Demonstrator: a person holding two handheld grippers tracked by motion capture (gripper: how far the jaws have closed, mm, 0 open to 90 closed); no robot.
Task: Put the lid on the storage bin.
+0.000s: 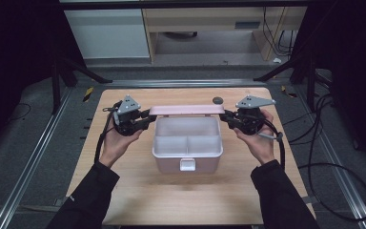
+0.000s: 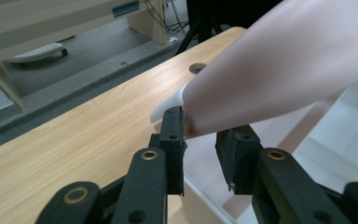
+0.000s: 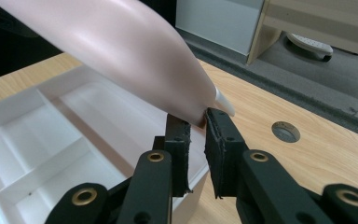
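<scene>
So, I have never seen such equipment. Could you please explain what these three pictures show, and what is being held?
A person stands at a wooden table and holds a hand-operated gripper in each hand: the left gripper and the right gripper. One picture is taken from above. The other two come from cameras riding on each gripper, looking along its black fingers. On the table stands an open white box with compartments. Its pink lid is raised. Each gripper has an end of the lid between its fingers; the right one looks clamped, while the left shows a gap at one finger.
</scene>
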